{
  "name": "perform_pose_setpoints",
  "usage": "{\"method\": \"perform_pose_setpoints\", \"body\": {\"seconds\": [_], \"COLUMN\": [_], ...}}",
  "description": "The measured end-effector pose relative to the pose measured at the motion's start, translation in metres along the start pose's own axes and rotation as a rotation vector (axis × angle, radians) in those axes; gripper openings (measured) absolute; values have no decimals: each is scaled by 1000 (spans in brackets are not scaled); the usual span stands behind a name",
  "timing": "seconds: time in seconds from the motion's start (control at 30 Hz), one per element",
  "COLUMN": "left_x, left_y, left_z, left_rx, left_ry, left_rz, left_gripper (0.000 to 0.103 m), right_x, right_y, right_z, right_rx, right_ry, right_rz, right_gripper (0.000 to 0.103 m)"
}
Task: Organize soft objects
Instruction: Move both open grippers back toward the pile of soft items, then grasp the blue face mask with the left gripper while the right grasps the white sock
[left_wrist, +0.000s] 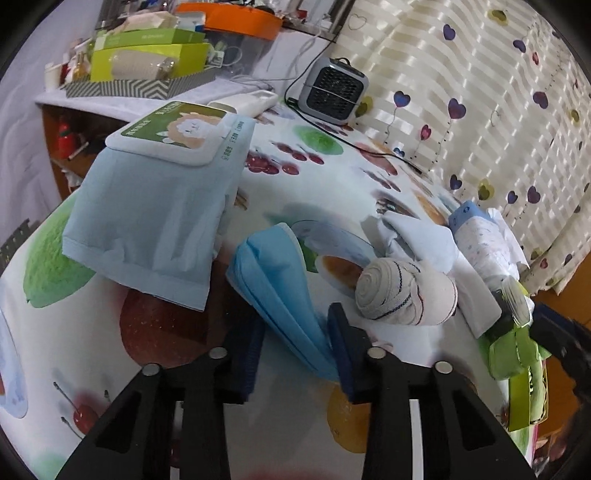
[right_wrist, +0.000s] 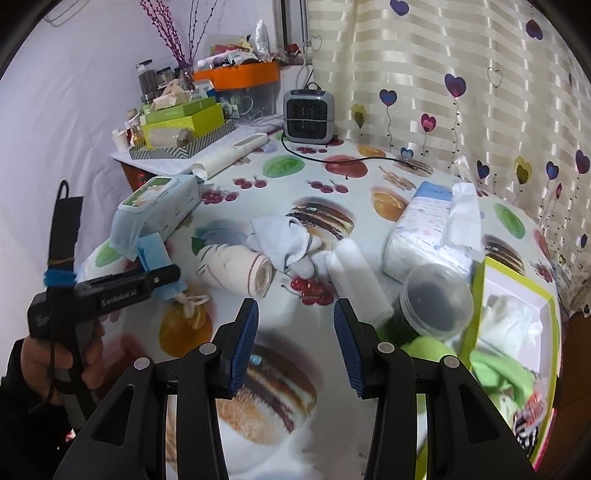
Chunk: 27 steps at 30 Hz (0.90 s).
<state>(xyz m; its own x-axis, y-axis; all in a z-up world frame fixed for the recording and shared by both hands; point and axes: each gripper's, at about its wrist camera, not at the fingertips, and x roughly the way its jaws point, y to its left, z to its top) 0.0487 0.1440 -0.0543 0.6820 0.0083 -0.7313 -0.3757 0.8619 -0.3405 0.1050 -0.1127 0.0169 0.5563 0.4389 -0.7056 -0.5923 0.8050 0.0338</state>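
A folded blue face mask (left_wrist: 280, 291) lies bunched between the blue pads of my left gripper (left_wrist: 295, 314), which is shut on it. The right wrist view shows that left gripper (right_wrist: 166, 280) in a person's hand, with the mask (right_wrist: 151, 254) sticking out above it and its ear loops dangling below. My right gripper (right_wrist: 295, 317) hangs open over the fruit-print tablecloth (right_wrist: 295, 369) with nothing between its fingers. A rolled beige bandage (left_wrist: 402, 291) (right_wrist: 240, 269) and a heap of white socks (right_wrist: 291, 243) lie just beyond it.
A wet-wipes pack (left_wrist: 155, 206) sits at the left and a tissue pack (right_wrist: 428, 229) at the right. A clear jar (right_wrist: 436, 299) stands by a green box (right_wrist: 546, 306) holding cloths. A small heater (right_wrist: 309, 116) and its cable are at the back, with cluttered boxes beside it.
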Motion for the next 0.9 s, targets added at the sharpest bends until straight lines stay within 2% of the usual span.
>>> {"method": "perform_pose_setpoints", "body": {"seconds": [0.13,0.23,0.67,0.9], "left_x": [-2,-8,-12,-6], "left_y": [1,1,5,1], "left_z": [-1,-1,0,-1], "left_rx": [4,15,39,63], "left_ry": [1,-11,-16,14], "left_rz": [-20,-39,-79,-98], "left_gripper": [19,15,13,14], "right_x": [18,31,92,122], "right_y": [2,4,7,13], "right_z": [16,27,64,64], "right_rx": [-19,-41,-57,-83], "right_ry": [24,34,69,148], "right_rz": [2,11,33,4], "right_gripper": [44,44,44,44]}}
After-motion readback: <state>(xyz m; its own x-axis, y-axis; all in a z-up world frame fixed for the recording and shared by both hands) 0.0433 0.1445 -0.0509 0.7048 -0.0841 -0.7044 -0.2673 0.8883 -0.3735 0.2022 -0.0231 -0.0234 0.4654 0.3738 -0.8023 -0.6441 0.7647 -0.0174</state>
